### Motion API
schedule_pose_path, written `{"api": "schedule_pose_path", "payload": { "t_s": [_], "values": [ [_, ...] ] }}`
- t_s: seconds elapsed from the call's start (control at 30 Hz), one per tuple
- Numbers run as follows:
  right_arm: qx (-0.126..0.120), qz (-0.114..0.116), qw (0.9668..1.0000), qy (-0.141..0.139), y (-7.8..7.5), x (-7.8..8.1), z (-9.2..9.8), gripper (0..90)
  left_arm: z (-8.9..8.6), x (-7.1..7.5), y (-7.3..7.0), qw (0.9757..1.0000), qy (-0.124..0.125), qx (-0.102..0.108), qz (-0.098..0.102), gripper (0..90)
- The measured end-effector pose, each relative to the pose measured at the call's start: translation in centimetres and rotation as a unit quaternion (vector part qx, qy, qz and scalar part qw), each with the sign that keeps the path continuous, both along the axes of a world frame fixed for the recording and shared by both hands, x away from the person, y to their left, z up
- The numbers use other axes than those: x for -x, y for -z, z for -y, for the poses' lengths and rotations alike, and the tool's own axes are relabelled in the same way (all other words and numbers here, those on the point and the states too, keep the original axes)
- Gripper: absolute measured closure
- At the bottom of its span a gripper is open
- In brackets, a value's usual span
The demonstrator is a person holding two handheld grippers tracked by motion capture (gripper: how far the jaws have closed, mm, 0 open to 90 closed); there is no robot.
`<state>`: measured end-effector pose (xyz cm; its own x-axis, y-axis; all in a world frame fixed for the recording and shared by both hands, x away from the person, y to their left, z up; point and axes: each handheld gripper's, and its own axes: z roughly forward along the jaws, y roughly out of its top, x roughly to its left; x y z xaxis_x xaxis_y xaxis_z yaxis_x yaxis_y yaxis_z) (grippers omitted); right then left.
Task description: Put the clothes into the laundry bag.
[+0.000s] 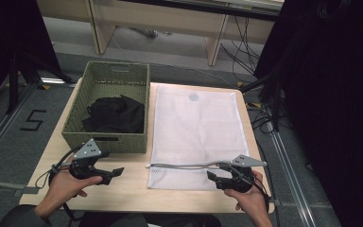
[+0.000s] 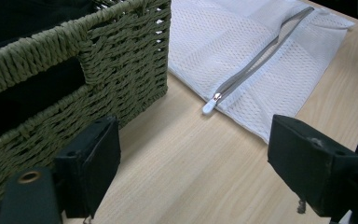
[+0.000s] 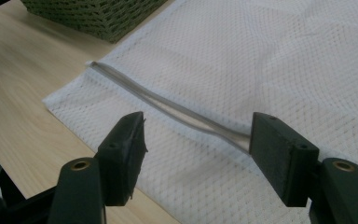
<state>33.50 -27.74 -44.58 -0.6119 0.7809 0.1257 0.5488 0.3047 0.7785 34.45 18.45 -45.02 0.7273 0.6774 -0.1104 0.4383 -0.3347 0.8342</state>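
The white mesh laundry bag [image 1: 196, 132] lies flat on the counter [image 1: 123, 184], just right of centre, its long side touching or nearly touching the green wicker basket [image 1: 108, 106] at its 9 o'clock. It looks light, limp and thin: two layers of open netting that should drape and fold when lifted, not hold shape. The grey zipper [image 1: 184, 165] runs across the near end, closed as far as I can tell, with the white pull tab [image 2: 209, 107] at the end toward the basket. Best holds, by my judgement: the stiffer zipper tape or the tab; a pinch on bare mesh may take one layer only. The right gripper [image 1: 216, 178] sits at the bag's 5 o'clock corner, fingers [image 3: 123, 149] apart, straddling the zipper without pressing. The left gripper [image 1: 116, 173] rests at 8 o'clock, fingers [image 2: 93, 168] apart and empty, aimed at the tab. Dark cloth [image 1: 116, 116] lies in the basket.
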Motion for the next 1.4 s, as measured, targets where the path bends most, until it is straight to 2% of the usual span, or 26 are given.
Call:
{"api": "schedule_pose_path", "payload": {
  "t_s": [0.03, 0.13, 0.17, 0.27, 0.3, 0.37, 0.4, 0.5, 0.53, 0.6, 0.8, 0.83, 0.87, 0.9, 0.97, 1.0, 1.03, 1.1, 1.13, 1.17, 1.2, 1.23, 1.27, 1.3, 1.33, 1.4],
  "values": [
    [-0.005, -0.008, 0.9999, 0.006, 0.0, 0.1, -0.1, 37.0, 0.0, 0.0, 0.0, 1.0000, 0.000, -0.002, -0.001, 17.0],
    [-0.002, -0.004, 1.0000, 0.004, 0.0, 0.1, 0.0, 37.1, 0.0, -0.1, 0.0, 1.0000, -0.001, -0.001, -0.001, 17.0],
    [0.010, 0.009, 0.9999, -0.002, 0.1, -0.1, 0.2, 37.0, 0.0, -0.1, 0.0, 1.0000, 0.002, 0.000, -0.003, 17.0],
    [-0.001, 0.001, 1.0000, 0.004, 0.1, 0.0, 0.0, 37.1, 0.0, -0.1, 0.1, 1.0000, 0.001, -0.005, -0.001, 17.0],
    [0.011, 0.008, 0.9999, -0.002, 0.1, -0.2, 0.2, 37.1, 0.0, -0.1, 0.1, 1.0000, 0.001, -0.004, 0.000, 17.0],
    [0.009, 0.005, 0.9999, -0.001, 0.2, -0.2, 0.1, 37.1, 0.0, -0.1, 0.1, 1.0000, 0.001, -0.004, -0.001, 17.0],
    [0.014, 0.005, 0.9999, 0.000, 0.2, -0.2, 0.2, 37.1, 0.1, 0.0, 0.1, 1.0000, -0.004, 0.001, -0.007, 17.0],
    [0.013, 0.003, 0.9999, 0.005, 0.2, -0.2, 0.2, 37.2, 0.0, -0.1, 0.1, 1.0000, 0.001, -0.005, 0.000, 17.0],
    [0.021, -0.001, 0.9998, 0.007, 0.1, -0.2, 0.2, 37.2, 0.0, -0.1, 0.0, 1.0000, 0.000, -0.008, -0.001, 17.0],
    [0.035, 0.008, 0.9994, 0.003, 0.2, -0.4, 0.4, 37.2, 0.0, -0.1, 0.1, 1.0000, 0.001, -0.008, 0.000, 17.0],
    [0.036, -0.010, 0.9990, 0.023, 0.5, -0.6, 0.8, 37.3, 0.0, -0.1, 0.1, 1.0000, 0.000, -0.009, 0.000, 16.9],
    [0.049, 0.005, 0.9986, 0.022, 0.5, -0.9, 1.1, 37.4, 0.0, -0.1, 0.1, 1.0000, 0.000, -0.009, 0.001, 16.9],
    [0.055, 0.010, 0.9983, 0.018, 0.6, -1.0, 1.3, 37.4, 0.1, -0.2, 0.1, 1.0000, 0.001, -0.006, 0.003, 16.9],
    [0.059, -0.004, 0.9980, 0.023, 0.6, -1.1, 1.4, 37.4, 0.1, -0.2, 0.1, 1.0000, 0.000, -0.006, 0.003, 16.9],
    [0.066, 0.000, 0.9974, 0.029, 0.8, -1.4, 1.8, 37.5, 0.1, -0.2, 0.1, 1.0000, -0.001, -0.006, 0.004, 16.9],
    [0.060, -0.017, 0.9973, 0.038, 0.8, -1.4, 1.8, 37.5, 0.1, -0.2, 0.1, 1.0000, -0.001, -0.007, 0.004, 16.9],
    [0.069, 0.001, 0.9970, 0.034, 1.0, -1.7, 2.1, 37.5, 0.1, -0.2, 0.1, 1.0000, -0.001, -0.007, 0.004, 16.9],
    [0.077, -0.017, 0.9959, 0.044, 1.1, -1.8, 2.5, 37.7, 0.1, -0.2, 0.1, 1.0000, 0.000, -0.007, 0.004, 16.9],
    [0.084, -0.003, 0.9954, 0.047, 1.4, -2.0, 2.7, 37.9, 0.1, -0.2, 0.1, 1.0000, 0.000, -0.008, 0.005, 16.9],
    [0.095, -0.003, 0.9945, 0.043, 1.5, -2.3, 3.1, 38.0, 0.1, -0.2, 0.2, 1.0000, 0.000, -0.008, 0.005, 16.9],
    [0.099, -0.013, 0.9937, 0.051, 1.6, -2.4, 3.3, 38.2, 0.1, -0.2, 0.1, 1.0000, 0.002, -0.008, 0.002, 16.9],
    [0.110, -0.008, 0.9926, 0.052, 1.7, -2.6, 3.6, 38.3, 0.1, -0.2, 0.2, 1.0000, 0.001, -0.007, 0.002, 16.9],
    [0.109, -0.026, 0.9917, 0.063, 1.6, -2.6, 3.6, 38.4, 0.1, -0.2, 0.2, 1.0000, 0.004, -0.009, 0.003, 16.9],
    [0.113, -0.025, 0.9911, 0.066, 1.7, -2.8, 3.8, 38.6, 0.2, -0.2, 0.2, 1.0000, -0.006, -0.006, 0.002, 16.9],
    [0.125, -0.012, 0.9902, 0.060, 2.0, -3.1, 4.1, 38.7, 0.2, -0.2, 0.2, 0.9999, -0.001, -0.009, 0.005, 16.9],
    [0.133, -0.027, 0.9885, 0.067, 2.2, -3.5, 4.2, 38.9, 0.2, -0.2, 0.3, 1.0000, -0.001, -0.006, -0.002, 16.9]
  ]
}}
